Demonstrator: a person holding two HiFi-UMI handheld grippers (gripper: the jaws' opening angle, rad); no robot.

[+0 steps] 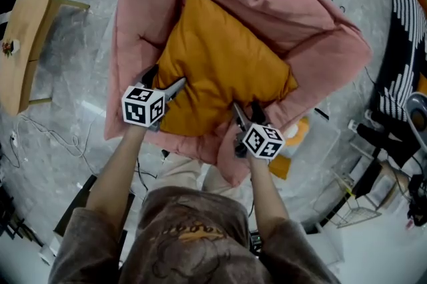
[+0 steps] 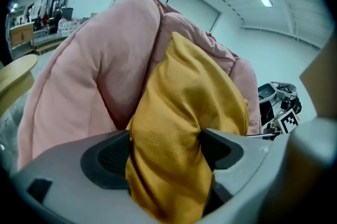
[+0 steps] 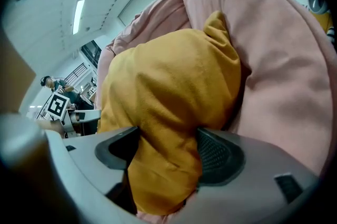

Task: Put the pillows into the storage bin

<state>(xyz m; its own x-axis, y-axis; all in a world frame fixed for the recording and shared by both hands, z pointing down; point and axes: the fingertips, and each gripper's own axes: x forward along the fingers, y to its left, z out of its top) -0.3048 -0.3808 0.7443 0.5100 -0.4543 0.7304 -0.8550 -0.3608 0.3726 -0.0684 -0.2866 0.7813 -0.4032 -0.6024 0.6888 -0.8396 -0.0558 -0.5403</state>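
Observation:
A mustard-yellow pillow (image 1: pixel 220 69) lies on a big pink pillow (image 1: pixel 280 3) that bulges up round it; I cannot make out a bin under them. My left gripper (image 1: pixel 175 86) is at the yellow pillow's near-left corner, and in the left gripper view (image 2: pixel 166 152) bunched yellow fabric (image 2: pixel 179 128) fills the gap and touches both pads. My right gripper (image 1: pixel 245 115) is at the near-right corner, and the right gripper view (image 3: pixel 168 152) shows a fold of the yellow pillow (image 3: pixel 168 97) squeezed between its pads, with the pink pillow (image 3: pixel 284 70) to the right.
A round wooden table (image 1: pixel 27 36) stands at the left. Cables (image 1: pixel 47 133) run over the marble floor. At the right are a clear plastic container (image 1: pixel 327 143), a wire rack (image 1: pixel 353 209) and a striped cushion (image 1: pixel 407 43).

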